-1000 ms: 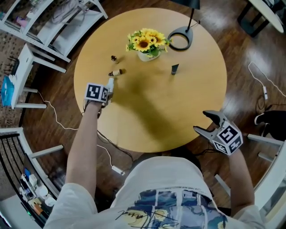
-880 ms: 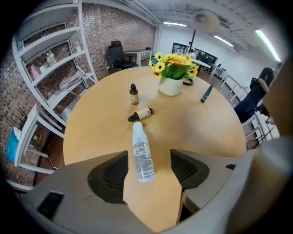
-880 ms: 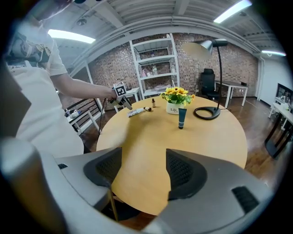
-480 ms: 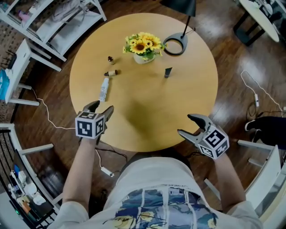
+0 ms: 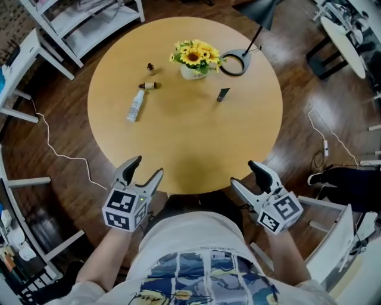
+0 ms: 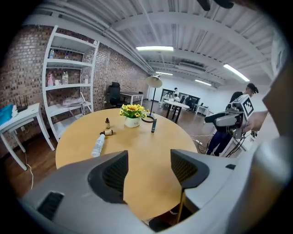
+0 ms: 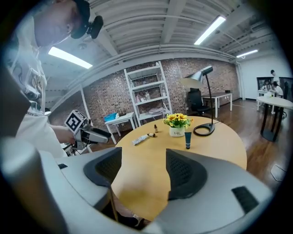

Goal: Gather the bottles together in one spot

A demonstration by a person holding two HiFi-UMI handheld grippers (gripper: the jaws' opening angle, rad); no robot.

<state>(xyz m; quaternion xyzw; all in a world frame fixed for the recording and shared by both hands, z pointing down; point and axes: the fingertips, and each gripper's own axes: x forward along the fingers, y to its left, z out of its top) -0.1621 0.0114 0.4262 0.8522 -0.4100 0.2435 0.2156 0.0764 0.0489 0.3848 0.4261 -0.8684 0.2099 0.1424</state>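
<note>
A white bottle (image 5: 136, 107) lies on its side at the left of the round wooden table (image 5: 196, 143). Beyond it a small brown bottle (image 5: 147, 86) lies flat and another small brown bottle (image 5: 150, 68) stands upright. A dark tube (image 5: 222, 94) stands apart, right of centre. My left gripper (image 5: 147, 167) hangs open and empty at the table's near edge, far from the bottles. My right gripper (image 5: 244, 174) is open and empty at the near right edge. The left gripper view shows the white bottle (image 6: 97, 145) and the tube (image 6: 154, 124) ahead.
A white pot of sunflowers (image 5: 194, 56) stands at the table's far side, with a lamp's ring base (image 5: 234, 62) beside it. White shelving (image 5: 89, 18) stands beyond the table at the left. A cable (image 5: 59, 156) lies on the wooden floor.
My left gripper has drawn back from the white bottle to the near edge, leaving the bottle lying on the table. The right gripper has also pulled slightly toward the person's body.
</note>
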